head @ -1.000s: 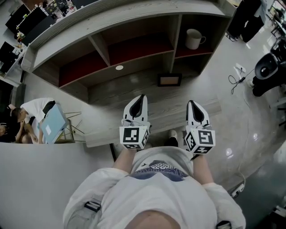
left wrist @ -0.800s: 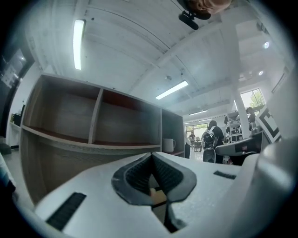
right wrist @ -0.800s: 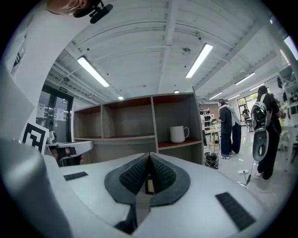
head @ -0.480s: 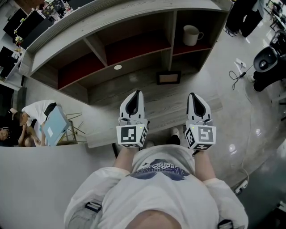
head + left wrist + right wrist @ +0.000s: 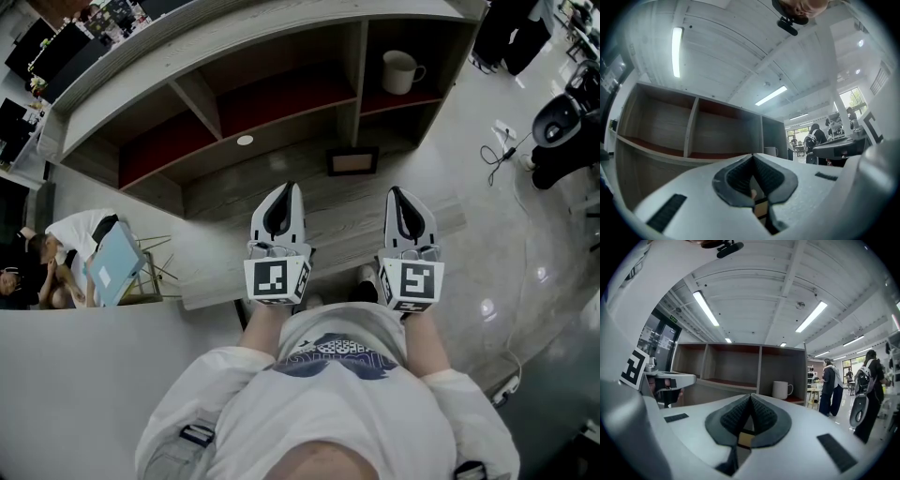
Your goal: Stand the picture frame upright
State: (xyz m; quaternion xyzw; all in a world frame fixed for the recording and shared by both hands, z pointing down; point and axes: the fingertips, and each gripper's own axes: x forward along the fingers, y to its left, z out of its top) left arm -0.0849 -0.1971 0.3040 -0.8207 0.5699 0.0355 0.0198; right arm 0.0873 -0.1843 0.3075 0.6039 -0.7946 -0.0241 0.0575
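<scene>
The picture frame (image 5: 353, 161), dark-edged with a pale brown picture, rests on the wooden lower deck of the shelf unit (image 5: 281, 103), just under the middle divider. My left gripper (image 5: 285, 190) and right gripper (image 5: 398, 192) are held side by side short of it, pointing level at the shelves, both shut with nothing between the jaws. The frame sits ahead of the gap between them, nearer the right one. In each gripper view, the closed dark pads (image 5: 752, 180) (image 5: 750, 418) fill the lower middle. A brown patch of the frame (image 5: 744, 439) shows through the slot beneath them.
A white mug (image 5: 400, 70) (image 5: 782, 390) stands in the upper right compartment. A small round disc (image 5: 245, 140) lies on the red shelf. A crouching person (image 5: 66, 239) with a blue board is on the left. Cables and black equipment (image 5: 562, 122) are on the floor right.
Both grippers have come up and forward a little toward the shelf. The right one has rolled slightly. The picture frame has not moved.
</scene>
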